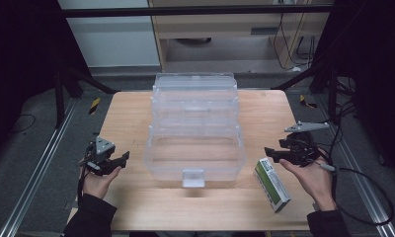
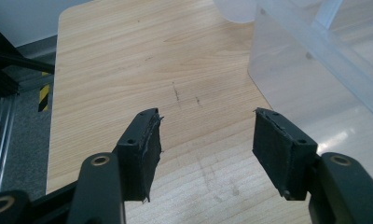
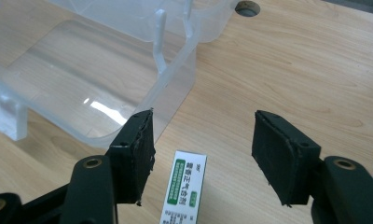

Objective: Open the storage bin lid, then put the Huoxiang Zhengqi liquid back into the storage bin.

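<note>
High view: clear plastic storage box [image 1: 195,131] sits mid-table, lid up, stepped trays open. White-and-green carton [image 1: 272,184] lies flat on the wooden table [image 1: 131,113] just right of the box's front corner, close under the right gripper [image 1: 273,154]. Right gripper view: jaws spread wide, nothing between them, carton's end [image 3: 185,189] low between the jaws, box wall [image 3: 175,88] just beyond it. Left gripper [image 1: 120,159] hovers left of the box, jaws also wide apart and empty over bare wood.

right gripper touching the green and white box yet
Apart: in the right gripper view, the open right gripper hovers above the box, neither pad on it.
</note>
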{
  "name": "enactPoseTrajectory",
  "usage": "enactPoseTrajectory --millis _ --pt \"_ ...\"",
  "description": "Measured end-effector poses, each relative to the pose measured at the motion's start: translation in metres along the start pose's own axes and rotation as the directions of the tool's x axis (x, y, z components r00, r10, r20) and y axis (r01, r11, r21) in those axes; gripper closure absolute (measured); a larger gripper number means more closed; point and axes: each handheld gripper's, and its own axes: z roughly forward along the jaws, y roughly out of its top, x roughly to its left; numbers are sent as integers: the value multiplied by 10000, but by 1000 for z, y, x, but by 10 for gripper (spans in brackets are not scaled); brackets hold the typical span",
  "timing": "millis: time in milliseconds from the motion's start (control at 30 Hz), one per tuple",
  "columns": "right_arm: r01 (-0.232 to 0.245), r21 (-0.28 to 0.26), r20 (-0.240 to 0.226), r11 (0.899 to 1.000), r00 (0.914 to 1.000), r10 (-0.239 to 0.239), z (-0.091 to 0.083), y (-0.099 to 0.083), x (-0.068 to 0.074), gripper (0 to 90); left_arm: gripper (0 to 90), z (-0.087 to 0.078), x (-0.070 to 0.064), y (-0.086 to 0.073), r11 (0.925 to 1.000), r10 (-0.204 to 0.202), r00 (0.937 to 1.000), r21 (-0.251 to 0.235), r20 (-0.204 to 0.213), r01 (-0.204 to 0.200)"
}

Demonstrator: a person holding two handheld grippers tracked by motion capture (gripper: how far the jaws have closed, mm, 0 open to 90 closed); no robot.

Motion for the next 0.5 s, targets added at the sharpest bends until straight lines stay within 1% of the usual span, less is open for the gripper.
enactPoseTrajectory --millis 133,200,267,433,500 --pt "119 228 -40 9997 9999 -118 -6 2 3 376 407 3 1 -2 9999 14 10000 141 -60 -13" --pt "151 442 -11 9989 9999 -151 -10 3 4 373 406 4 2 -2 9999 -29 10000 153 -55 30" --pt "147 515 -30 9986 9999 -146 -10 3 4 370 406 4 2 -3 9998 -25 10000 173 -63 27" --pt "202 955 -43 9952 9998 -198 -12 4 8 361 404 8 3 -6 9994 -9 9999 353 -108 13" --pt "154 1123 -80 9936 9999 -146 -11 3 10 361 404 8 3 -6 9993 -1 9999 377 -129 6"
